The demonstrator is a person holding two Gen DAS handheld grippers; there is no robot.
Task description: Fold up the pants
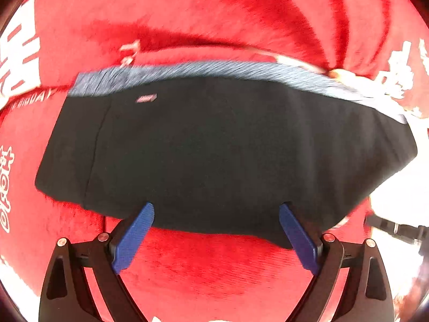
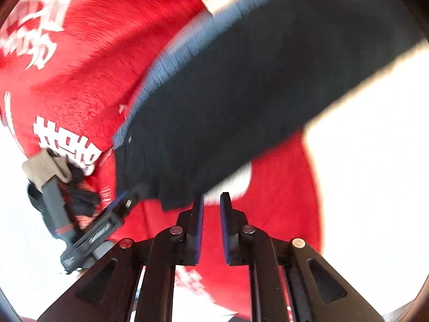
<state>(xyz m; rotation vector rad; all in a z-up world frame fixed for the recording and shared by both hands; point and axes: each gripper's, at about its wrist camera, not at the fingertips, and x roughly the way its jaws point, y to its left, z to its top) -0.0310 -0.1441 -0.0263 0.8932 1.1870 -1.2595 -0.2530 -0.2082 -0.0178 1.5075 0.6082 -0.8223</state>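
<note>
The dark folded pants [image 1: 214,147] lie flat on a red cloth, their grey-blue waistband [image 1: 203,73] along the far edge and a small pink label near the left. My left gripper [image 1: 217,206] is open wide, its blue pads [image 1: 134,236] standing at the pants' near edge with nothing held. In the right wrist view the pants [image 2: 254,94] run from the centre to the upper right. My right gripper [image 2: 212,196] sits just off their near corner, fingers almost together with only a narrow gap and no fabric in it. The left gripper [image 2: 107,228] also shows there, at the pants' left corner.
The red cloth [image 1: 214,268] with white printed characters covers the work surface. Past its right edge lies a bright white surface [image 2: 375,161]. A hand in a beige sleeve [image 2: 40,166] holds the left gripper. Part of the right gripper [image 1: 396,230] shows at the far right.
</note>
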